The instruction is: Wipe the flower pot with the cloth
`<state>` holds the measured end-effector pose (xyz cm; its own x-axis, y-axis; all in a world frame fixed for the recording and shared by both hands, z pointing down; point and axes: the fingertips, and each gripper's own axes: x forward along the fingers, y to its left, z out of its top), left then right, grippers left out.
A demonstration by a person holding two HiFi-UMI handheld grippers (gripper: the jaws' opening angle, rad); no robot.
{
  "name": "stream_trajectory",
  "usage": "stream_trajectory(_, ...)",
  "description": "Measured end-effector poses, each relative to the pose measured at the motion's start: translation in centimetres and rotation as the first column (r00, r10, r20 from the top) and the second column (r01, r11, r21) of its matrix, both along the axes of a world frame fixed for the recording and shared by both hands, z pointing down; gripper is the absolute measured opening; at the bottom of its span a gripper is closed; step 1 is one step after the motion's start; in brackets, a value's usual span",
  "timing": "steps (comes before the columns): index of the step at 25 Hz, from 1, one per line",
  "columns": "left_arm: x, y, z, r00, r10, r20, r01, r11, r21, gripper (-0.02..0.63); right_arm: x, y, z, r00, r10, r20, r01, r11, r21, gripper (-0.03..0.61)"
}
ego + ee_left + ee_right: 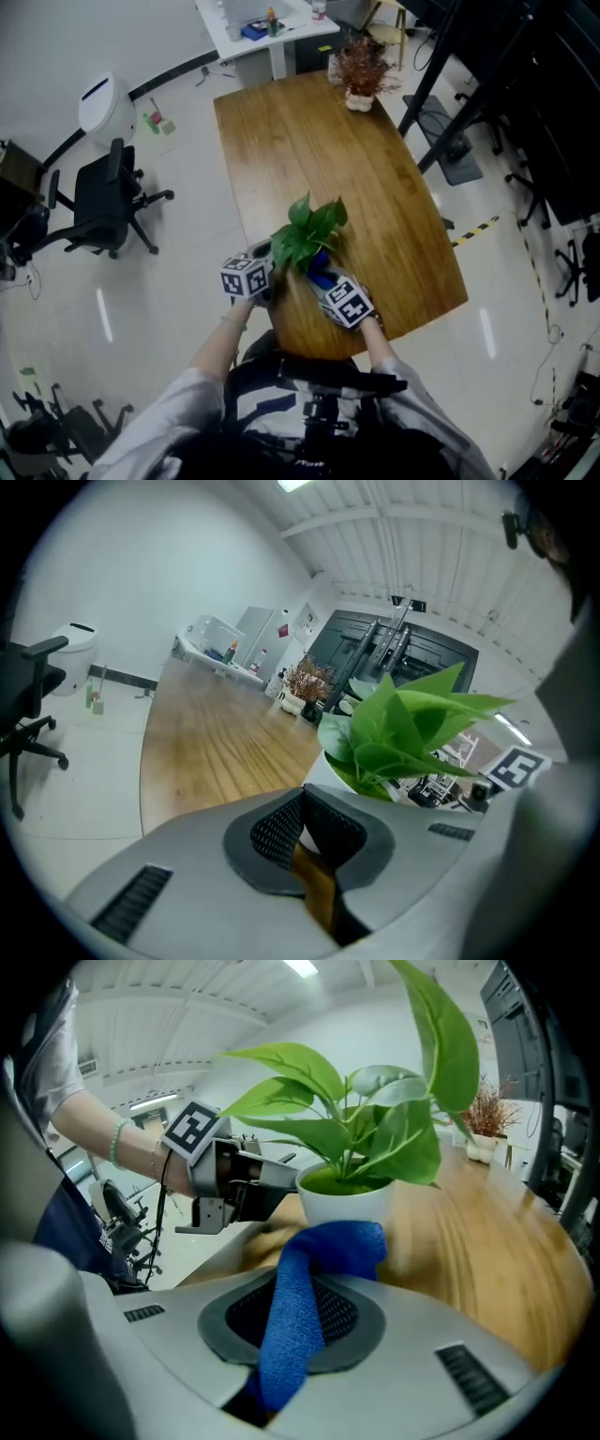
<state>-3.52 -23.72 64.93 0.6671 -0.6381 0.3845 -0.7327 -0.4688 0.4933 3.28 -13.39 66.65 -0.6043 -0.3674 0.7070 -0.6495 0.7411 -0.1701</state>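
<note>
Flower pot (345, 1206) against cloth (333, 1246) in right gripper (302, 1288)

Cold, even light falls from ceiling strips (295, 485) at the top edge of my two gripper views; shadows are soft. The head view is dimmer, with pale glare streaks on the floor (103, 314). The gripper views bulge and blacken at their corners; the cloth (291, 1326) looks sharp, the table (487, 1241) behind it smeared.
</note>
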Motion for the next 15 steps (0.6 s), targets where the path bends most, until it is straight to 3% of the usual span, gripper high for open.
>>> stream_trajectory(5,-0.5,-0.5,0.3,1.000,-0.020,-0.004,0.020,1.000,-0.017,0.006,-0.1,0.2,0.1,1.000,0.011,0.012,-0.011,1.000,-0.017,0.055)
stream_trajectory(15,0.8,3.4,0.1,0.996,-0.024,-0.080,0.020,0.999,-0.044,0.006,7.7,-4.1,-1.2,0.977,0.212,-0.017,-0.211,0.976,0.049,0.055)
